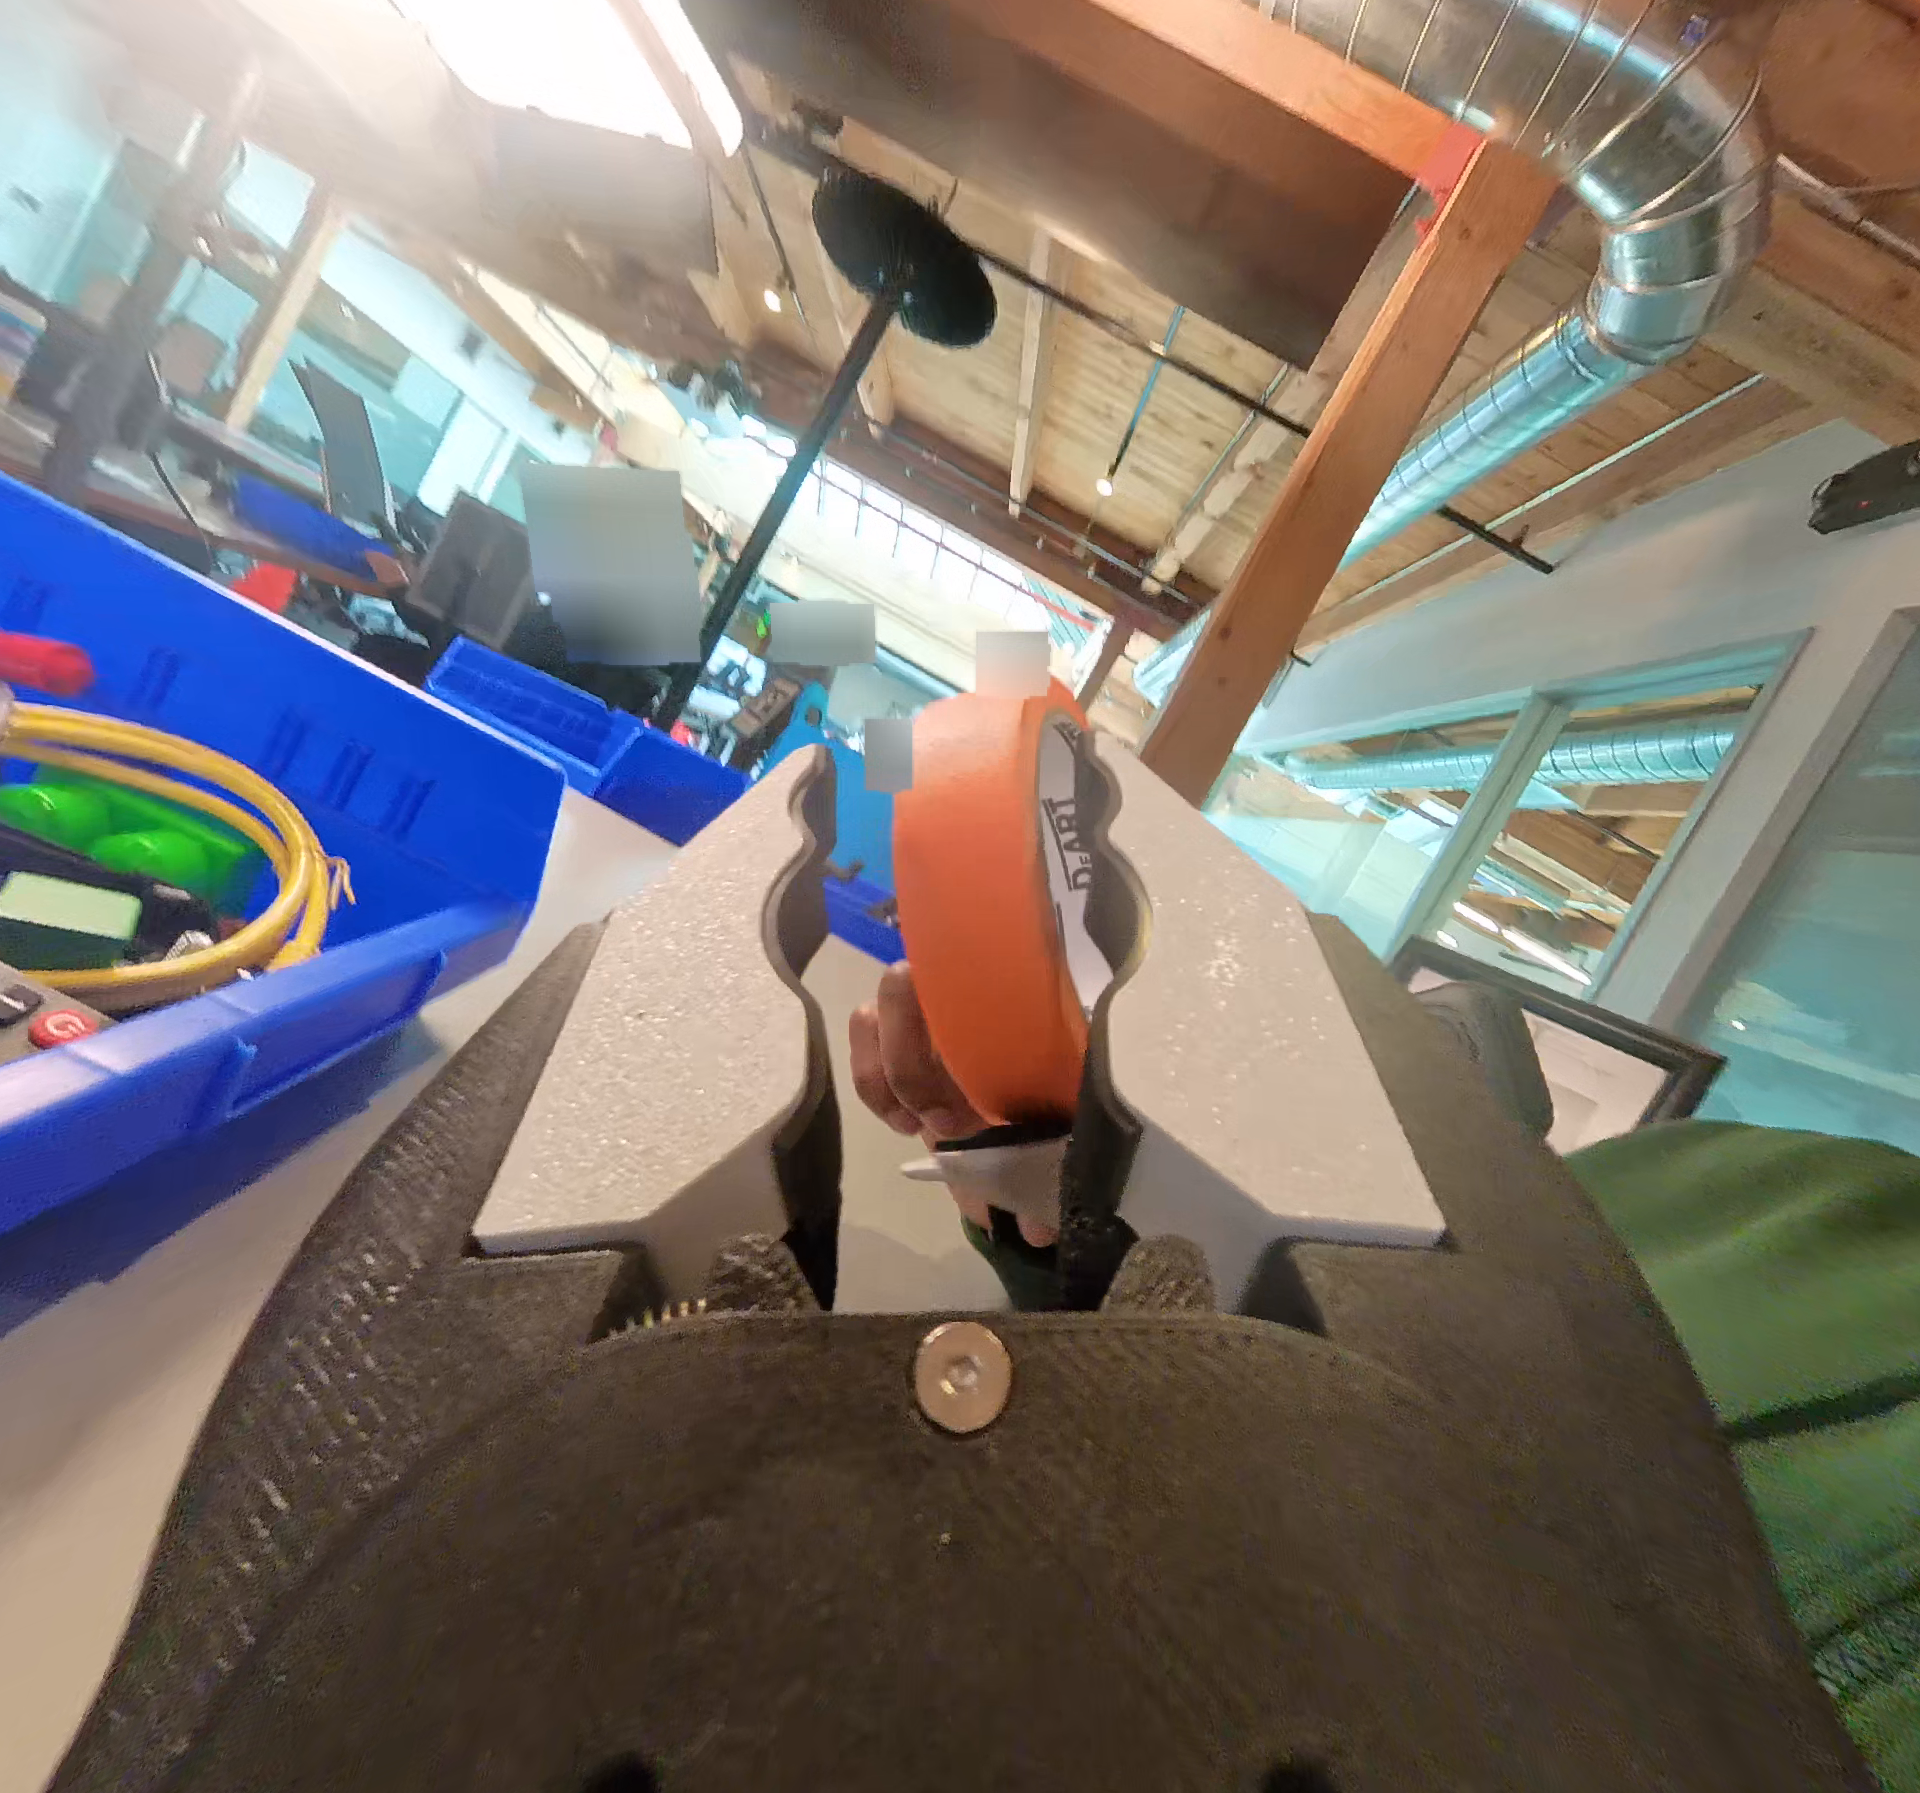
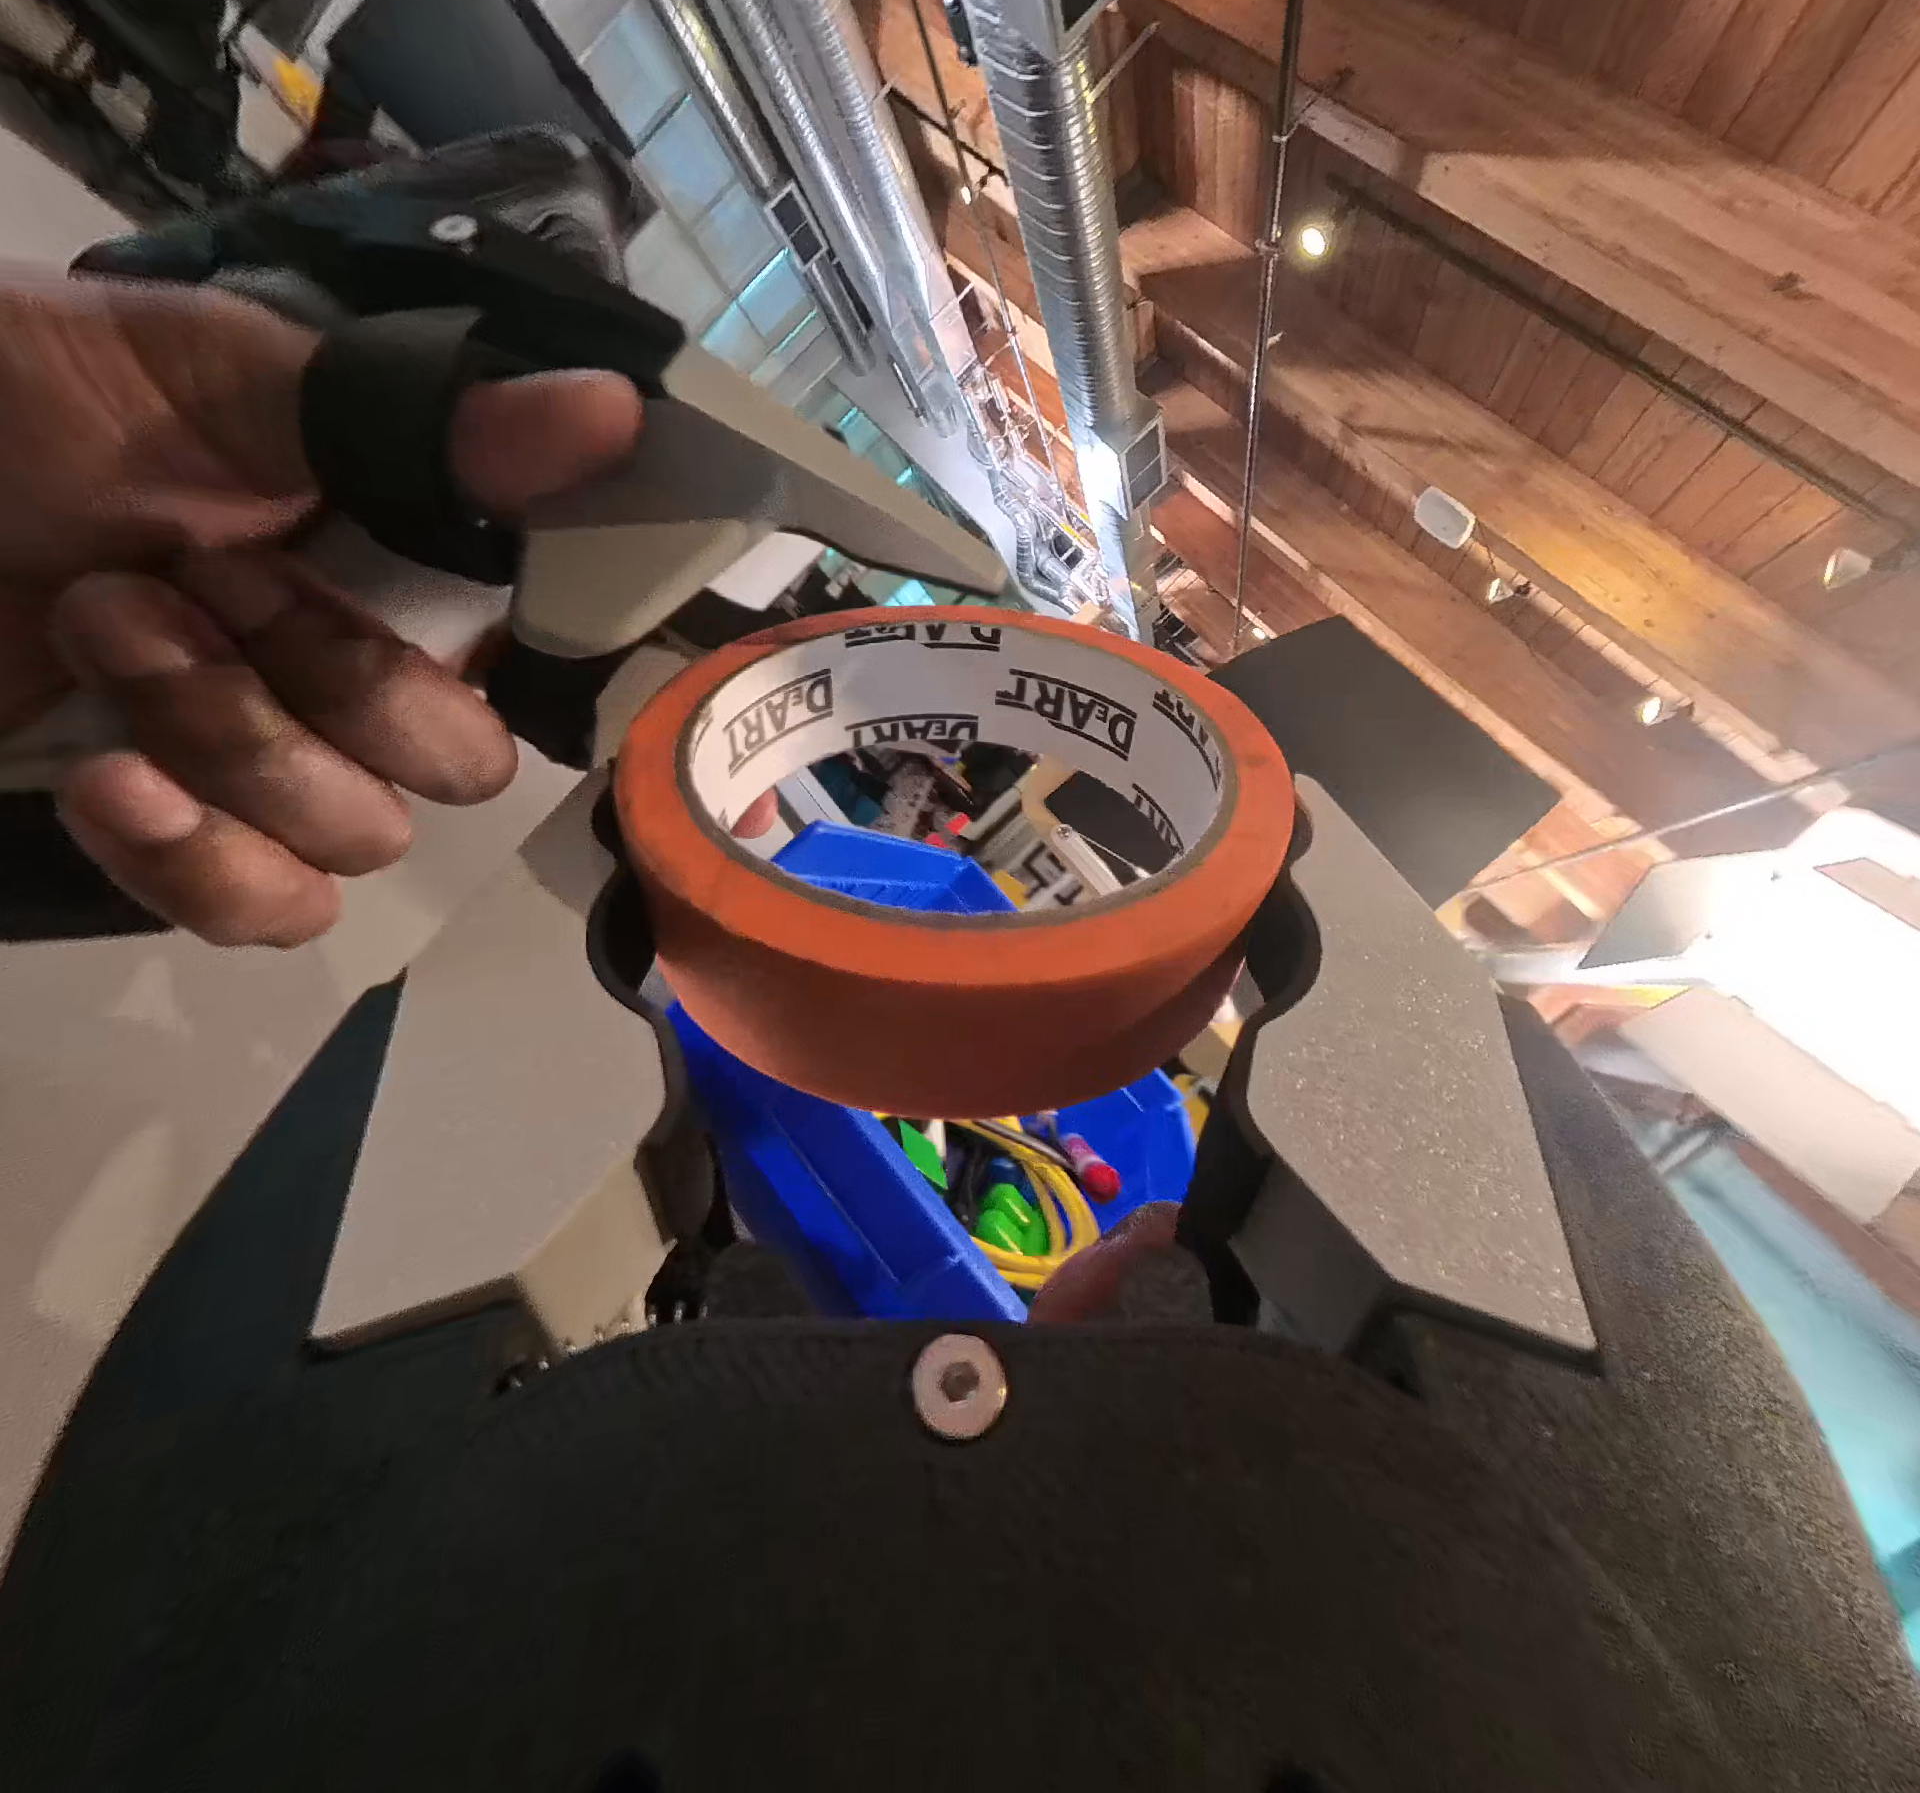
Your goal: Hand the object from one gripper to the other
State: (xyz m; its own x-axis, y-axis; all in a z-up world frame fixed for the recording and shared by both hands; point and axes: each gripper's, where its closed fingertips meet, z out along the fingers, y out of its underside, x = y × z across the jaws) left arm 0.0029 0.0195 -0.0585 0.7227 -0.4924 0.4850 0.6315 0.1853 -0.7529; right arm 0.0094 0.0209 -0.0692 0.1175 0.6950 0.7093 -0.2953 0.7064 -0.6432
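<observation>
Filling the lower half of each wrist view is a black, rough-textured gripper body with a silver screw at its middle and two pale grey, grainy fingers with wavy black inner pads; behind them stretch a timber ceiling (image 2: 1558, 185) and ribbed silver ducts (image 1: 1558, 81); a large blue plastic bin (image 1: 312, 1016) sits on the pale table to the left in the left wrist view, holding a coil of yellow cable (image 1: 281, 839) and green pieces, and the same bin shows below and through the roll in the right wrist view. The right gripper (image 2: 951, 902) clamps the orange tape roll (image 2: 935, 1005) across its outer rim, both pads touching it, the roll lying face-on so its white printed core and round hole are seen. The left gripper (image 1: 961, 870) stands fairly wide; the tape roll (image 1: 977, 912) appears there edge-on, against the right-hand pad and apart from the left-hand one; whether that gap is real the view cannot settle. Only the right wrist view shows the left gripper from outside, its grey fingers (image 2: 790, 496) just above the roll's far rim, and the person's hand (image 2: 208, 580) around its handle; only the left view shows a green sleeve (image 1: 1766, 1276) and fingertips beneath the roll.
</observation>
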